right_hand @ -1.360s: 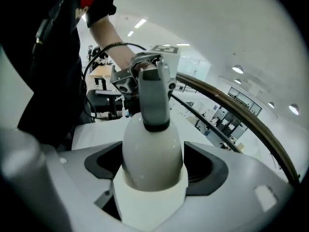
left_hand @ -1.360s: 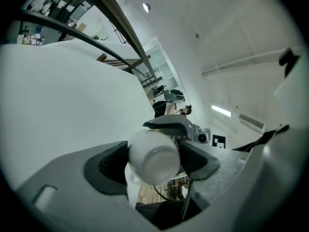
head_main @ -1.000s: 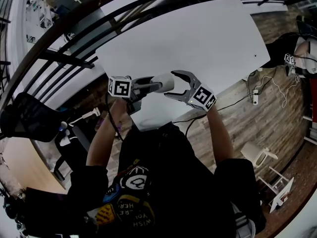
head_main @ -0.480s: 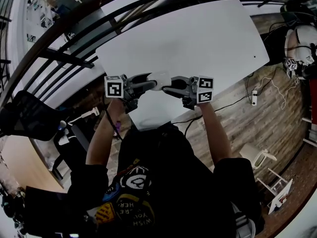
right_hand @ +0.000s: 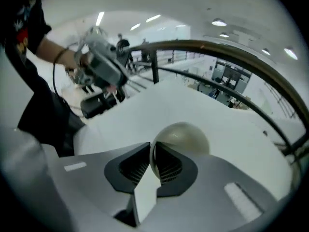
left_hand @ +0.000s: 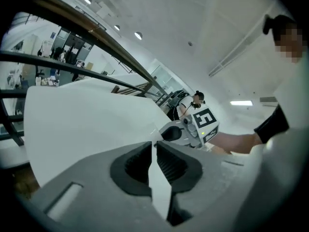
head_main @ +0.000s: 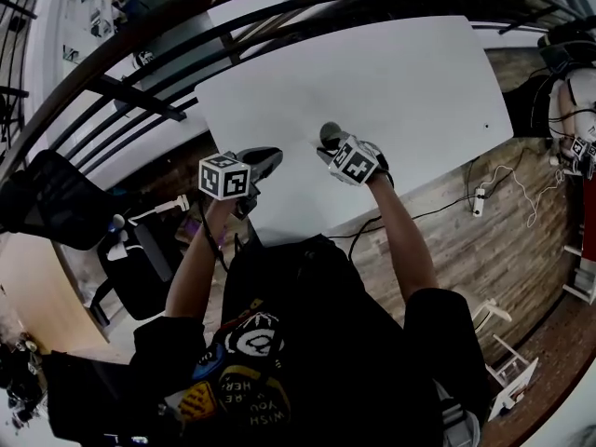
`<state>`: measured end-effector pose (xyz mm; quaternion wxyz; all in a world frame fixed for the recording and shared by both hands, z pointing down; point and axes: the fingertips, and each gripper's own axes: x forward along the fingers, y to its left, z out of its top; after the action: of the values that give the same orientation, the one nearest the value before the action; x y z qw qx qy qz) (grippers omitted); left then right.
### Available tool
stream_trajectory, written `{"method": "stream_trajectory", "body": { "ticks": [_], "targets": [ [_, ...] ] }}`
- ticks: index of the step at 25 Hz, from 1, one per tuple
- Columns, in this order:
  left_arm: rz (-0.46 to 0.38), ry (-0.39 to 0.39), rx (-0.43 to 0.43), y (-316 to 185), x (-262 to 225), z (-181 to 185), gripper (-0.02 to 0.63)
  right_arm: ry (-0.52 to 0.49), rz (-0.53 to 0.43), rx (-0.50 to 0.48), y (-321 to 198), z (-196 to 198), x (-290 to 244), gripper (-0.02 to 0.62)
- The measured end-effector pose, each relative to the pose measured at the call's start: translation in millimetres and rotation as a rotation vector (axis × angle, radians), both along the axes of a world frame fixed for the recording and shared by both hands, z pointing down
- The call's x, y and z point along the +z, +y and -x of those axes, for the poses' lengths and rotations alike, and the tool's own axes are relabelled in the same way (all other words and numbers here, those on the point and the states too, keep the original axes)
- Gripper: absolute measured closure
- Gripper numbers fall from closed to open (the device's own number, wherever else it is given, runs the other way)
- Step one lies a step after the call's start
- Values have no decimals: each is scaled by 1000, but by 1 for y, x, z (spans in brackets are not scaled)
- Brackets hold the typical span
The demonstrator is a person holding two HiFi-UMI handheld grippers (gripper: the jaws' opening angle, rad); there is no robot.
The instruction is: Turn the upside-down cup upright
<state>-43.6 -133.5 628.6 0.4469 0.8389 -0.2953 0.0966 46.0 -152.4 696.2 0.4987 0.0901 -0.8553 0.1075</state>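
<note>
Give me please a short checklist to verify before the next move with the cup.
1. Right gripper pinches the cup wall, its jaws having just been closing: ok.
2. Left gripper holds nothing, its jaws having just been closing: ok.
3. Left gripper stands apart from the cup: ok.
4. Cup mouth faces up: the head view suggests it, but cannot tell.
5. Cup base rests on the table: cannot tell.
</note>
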Motion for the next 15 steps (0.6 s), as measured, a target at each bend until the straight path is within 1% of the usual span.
{"method": "stream_trajectory", "body": {
  "ticks": [1,3,4,6,8,9,11,15],
  "targets": [
    [-21,-31,-4,3,0,0,592,98,-34,-72,-1,1,10,563],
    [-75,-99,6,8,-3,-2,601,245,-84,-189,-5,5,23,563],
    [-96,-121,20,11,-5,-4,601,301,-95,-233,-7,6,29,563],
    [-118,-142,38,18,-7,-7,601,390,-82,-298,-10,6,41,563],
    [-123,-143,17,20,-10,-2,601,455,-69,-341,-17,7,51,563],
    [-120,-137,-5,19,-11,3,601,475,-74,-353,-21,8,53,563],
    [-112,-122,-45,19,-13,13,601,482,-92,-357,-29,12,54,561],
    [-110,-129,-65,22,-16,26,601,415,-115,-301,-32,17,43,545]
  ]
}}
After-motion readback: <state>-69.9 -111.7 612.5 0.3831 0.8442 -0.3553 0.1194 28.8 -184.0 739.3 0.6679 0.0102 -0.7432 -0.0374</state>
